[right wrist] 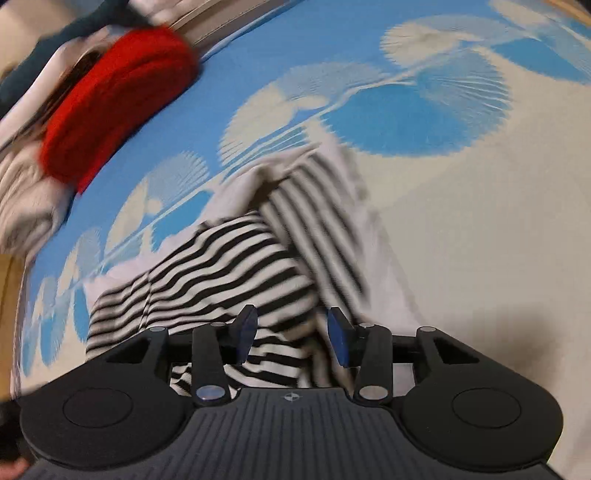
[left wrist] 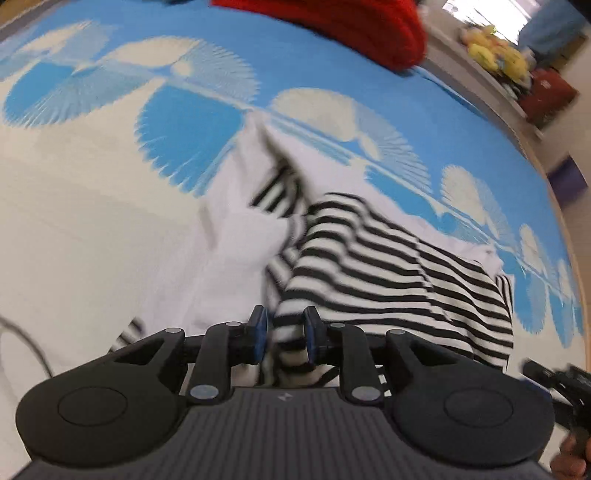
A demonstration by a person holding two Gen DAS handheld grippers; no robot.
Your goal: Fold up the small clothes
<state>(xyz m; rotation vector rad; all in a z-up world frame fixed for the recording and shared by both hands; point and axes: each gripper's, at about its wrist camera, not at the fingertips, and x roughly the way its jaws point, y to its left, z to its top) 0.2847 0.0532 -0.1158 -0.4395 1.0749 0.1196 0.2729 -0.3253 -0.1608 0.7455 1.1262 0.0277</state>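
A small black-and-white striped garment with white parts lies crumpled on a blue-and-white patterned bedsheet. My left gripper points down at its near edge. A bunch of striped cloth stands between the blue pads, with a narrow gap on the left side, so the gripper is open. In the right wrist view the same garment lies on the sheet. My right gripper hangs over it, open wide, the striped cloth lying loose between and under its fingers.
A red cushion lies at the far side of the bed. A shelf with yellow soft toys stands beyond the bed's edge. A thin cable runs over the sheet at the left.
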